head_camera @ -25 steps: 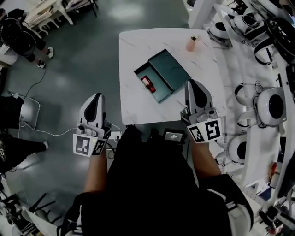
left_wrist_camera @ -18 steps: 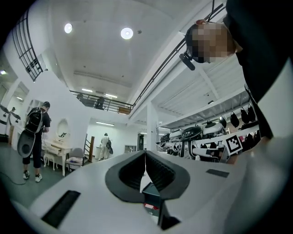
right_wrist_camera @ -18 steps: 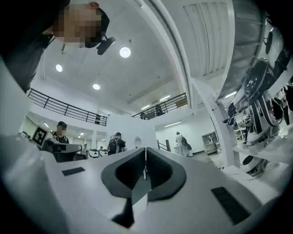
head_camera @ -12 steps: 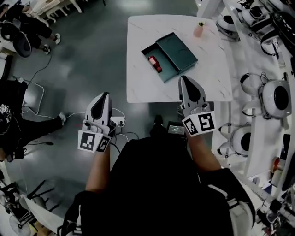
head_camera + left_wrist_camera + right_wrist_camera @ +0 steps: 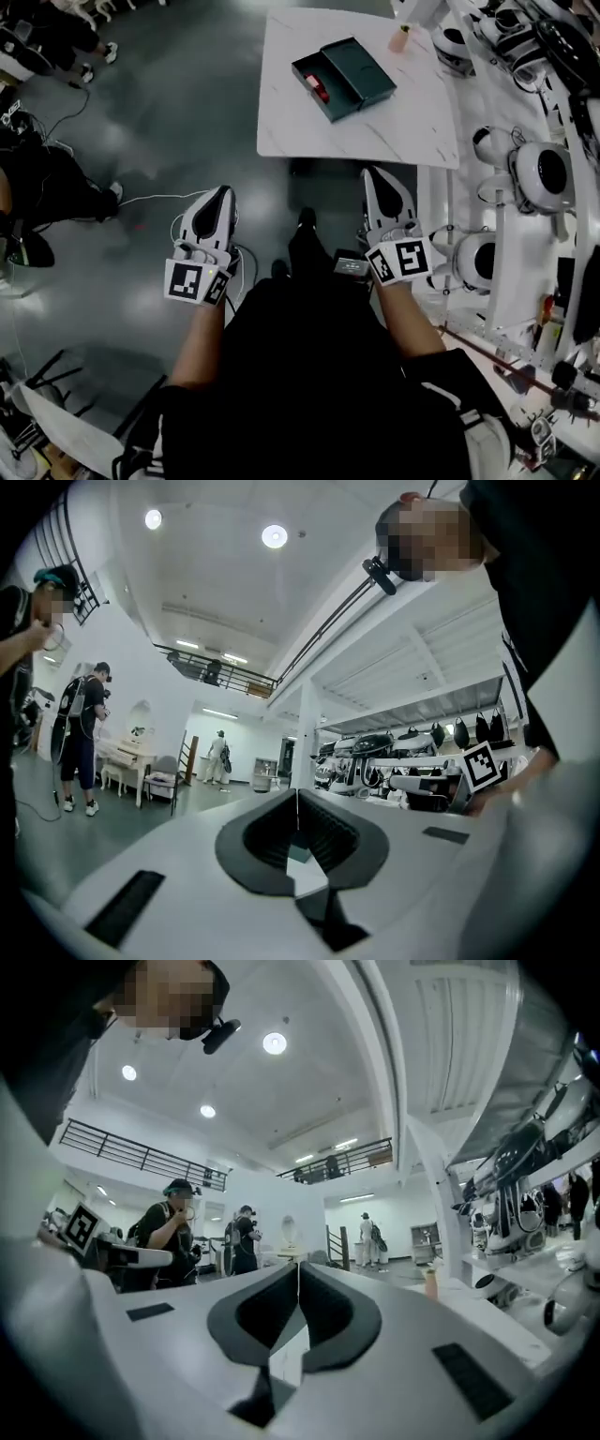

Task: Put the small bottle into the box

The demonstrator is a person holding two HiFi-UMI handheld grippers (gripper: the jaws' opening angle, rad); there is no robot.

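Small bottle point(image 5: 319, 87) lies in the open box point(image 5: 364, 75); both tongs are empty.
Left tongs point(image 5: 223, 192) and right tongs point(image 5: 372, 173) are pressed fully together on nothing, held over the floor short of the bench's point(image 5: 375, 131) near edge. The box sits toward the far edge, with a pink pot point(image 5: 400, 39) at the far right corner.
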